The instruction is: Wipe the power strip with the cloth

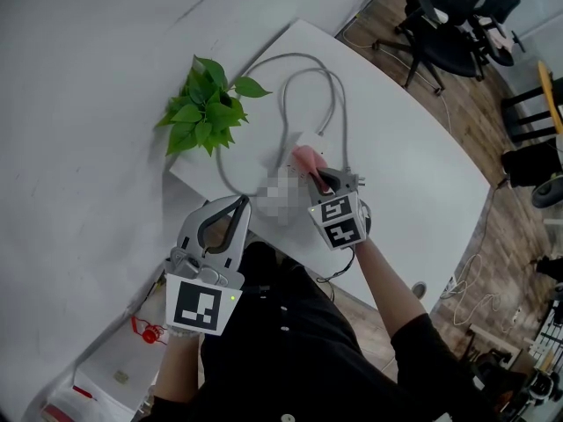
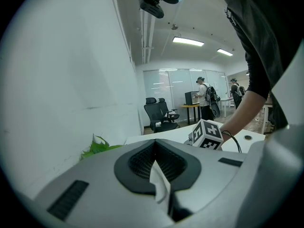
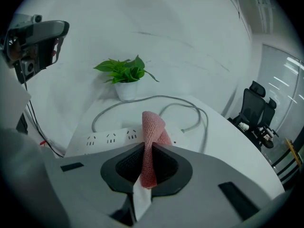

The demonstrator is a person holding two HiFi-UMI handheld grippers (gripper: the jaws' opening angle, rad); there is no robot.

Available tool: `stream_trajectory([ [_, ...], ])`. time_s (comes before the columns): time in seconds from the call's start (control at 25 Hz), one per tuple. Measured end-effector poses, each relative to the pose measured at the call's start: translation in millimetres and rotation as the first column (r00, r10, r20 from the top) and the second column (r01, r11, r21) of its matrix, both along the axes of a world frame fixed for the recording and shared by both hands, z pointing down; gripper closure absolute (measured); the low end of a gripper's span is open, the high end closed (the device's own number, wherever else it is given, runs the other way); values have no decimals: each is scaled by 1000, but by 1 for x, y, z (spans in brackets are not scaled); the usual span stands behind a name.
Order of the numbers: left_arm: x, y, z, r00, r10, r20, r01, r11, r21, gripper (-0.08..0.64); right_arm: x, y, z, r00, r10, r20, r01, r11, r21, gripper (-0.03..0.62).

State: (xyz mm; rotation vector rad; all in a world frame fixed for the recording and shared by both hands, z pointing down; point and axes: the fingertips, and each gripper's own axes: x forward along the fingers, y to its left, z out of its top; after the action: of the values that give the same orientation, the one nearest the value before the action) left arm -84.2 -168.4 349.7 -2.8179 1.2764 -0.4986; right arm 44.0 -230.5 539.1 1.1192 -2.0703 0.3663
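A white power strip (image 3: 113, 137) lies on the white table (image 1: 413, 174), with its grey cable (image 3: 176, 102) looping behind it. My right gripper (image 3: 151, 151) is shut on a pink cloth (image 3: 152, 127), which stands up folded between the jaws just above the strip's near end. In the head view the right gripper (image 1: 322, 177) holds the cloth (image 1: 305, 157) over the table's middle. My left gripper (image 1: 241, 202) hangs off the table's near edge, left of the right one. In the left gripper view the left gripper (image 2: 155, 148) is shut with nothing in it, and the right gripper's marker cube (image 2: 206, 134) shows ahead.
A potted green plant (image 1: 205, 104) stands at the table's far left corner by the wall. Black office chairs (image 1: 449, 25) stand on the wood floor beyond the table. Cables (image 1: 471, 275) lie on the floor at the right. Two people stand far back in the room.
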Motion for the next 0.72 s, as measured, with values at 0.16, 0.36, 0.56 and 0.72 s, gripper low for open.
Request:
stream_trajectory([
  [0.16, 3, 0, -2, 1000, 3, 0, -3, 1000, 6, 548, -15, 15, 0, 998, -50, 22, 50, 999, -12, 535],
  [0.36, 6, 0, -3, 1000, 0, -1, 0, 1000, 5, 548, -33, 34, 0, 993, -99, 69, 101, 994, -37, 535],
  [0.56, 5, 2, -2, 1000, -9, 1, 9, 1000, 0, 548, -50, 54, 2, 984, -120, 129, 130, 989, -71, 535],
  [0.72, 4, 3, -1, 1000, -13, 4, 13, 1000, -1, 548, -63, 71, 3, 973, -161, 167, 178, 980, -93, 535],
])
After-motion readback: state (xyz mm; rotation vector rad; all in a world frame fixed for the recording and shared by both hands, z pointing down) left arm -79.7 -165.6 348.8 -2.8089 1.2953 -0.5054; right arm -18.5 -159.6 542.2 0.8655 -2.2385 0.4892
